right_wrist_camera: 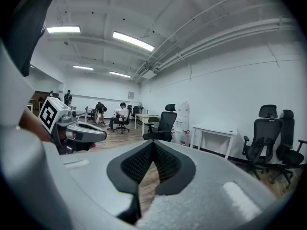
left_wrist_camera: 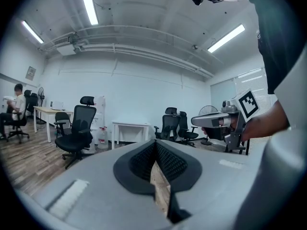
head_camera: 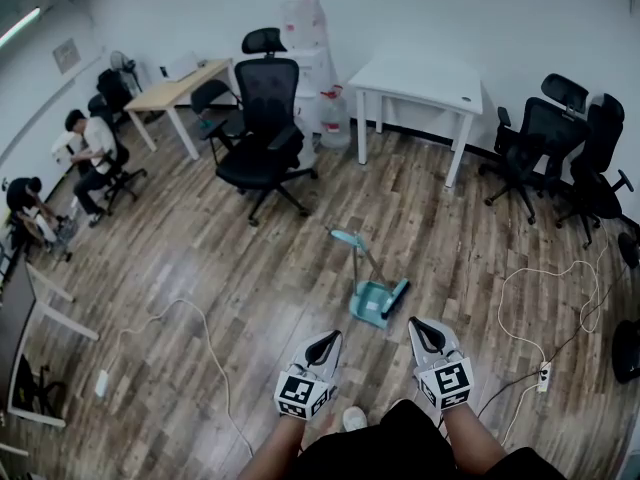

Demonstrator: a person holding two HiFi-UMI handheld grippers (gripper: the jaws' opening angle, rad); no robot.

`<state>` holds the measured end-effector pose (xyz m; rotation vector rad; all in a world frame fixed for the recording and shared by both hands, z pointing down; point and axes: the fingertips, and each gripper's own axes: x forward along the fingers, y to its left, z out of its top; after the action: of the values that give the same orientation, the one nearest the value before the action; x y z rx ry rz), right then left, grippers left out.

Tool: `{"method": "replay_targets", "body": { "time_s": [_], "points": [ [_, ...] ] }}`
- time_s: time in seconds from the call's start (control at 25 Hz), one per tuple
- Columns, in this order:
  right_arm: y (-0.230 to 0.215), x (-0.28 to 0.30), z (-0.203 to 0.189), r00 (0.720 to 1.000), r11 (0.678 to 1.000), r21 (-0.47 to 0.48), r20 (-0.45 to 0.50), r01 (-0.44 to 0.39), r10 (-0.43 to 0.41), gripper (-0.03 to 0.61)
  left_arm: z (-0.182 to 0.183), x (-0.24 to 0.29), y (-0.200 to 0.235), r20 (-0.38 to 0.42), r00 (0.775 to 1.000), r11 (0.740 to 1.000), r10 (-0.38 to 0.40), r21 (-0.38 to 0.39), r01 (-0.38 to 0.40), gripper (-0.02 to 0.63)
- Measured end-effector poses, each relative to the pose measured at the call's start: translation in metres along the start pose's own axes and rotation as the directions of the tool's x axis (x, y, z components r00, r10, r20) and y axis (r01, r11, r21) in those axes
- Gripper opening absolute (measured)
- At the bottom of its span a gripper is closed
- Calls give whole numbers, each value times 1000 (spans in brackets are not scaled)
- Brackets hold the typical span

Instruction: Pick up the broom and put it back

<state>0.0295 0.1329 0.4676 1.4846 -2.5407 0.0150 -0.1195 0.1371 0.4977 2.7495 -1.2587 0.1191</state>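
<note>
Broom (head_camera: 366,262) sits with a teal dustpan (head_camera: 370,304) mid-floor (head_camera: 250,278) — just ahead of the 2 grippers, touching neither. Left gripper (head_camera: 325,346) and right gripper (head_camera: 428,335) — jaws pressed together, nothing held.

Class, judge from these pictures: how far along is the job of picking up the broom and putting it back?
Done: nothing yet; the broom is on the floor beside the dustpan. In hand: the left gripper and right gripper, both shut and empty, are near it without touching. Left: grasp, lift, put back.
</note>
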Motion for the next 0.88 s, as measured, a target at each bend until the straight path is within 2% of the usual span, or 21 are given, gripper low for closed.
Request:
{"method": "replay_targets", "body": {
  "time_s": [0.4, 0.64, 0.88],
  "points": [
    [-28, 41, 0, 1000, 1000, 14, 8, -19, 19, 3, 2, 47, 19, -13, 1000, 1000, -3, -7, 2, 17],
    [-57, 75, -1, 998, 998, 18, 4, -60, 60, 3, 9, 89, 34, -33, 999, 1000, 19, 25, -18, 17],
    [-88, 110, -4, 994, 994, -1, -12, -107, 107, 3, 17, 132, 52, -37, 998, 999, 42, 22, -42, 17]
  ]
}}
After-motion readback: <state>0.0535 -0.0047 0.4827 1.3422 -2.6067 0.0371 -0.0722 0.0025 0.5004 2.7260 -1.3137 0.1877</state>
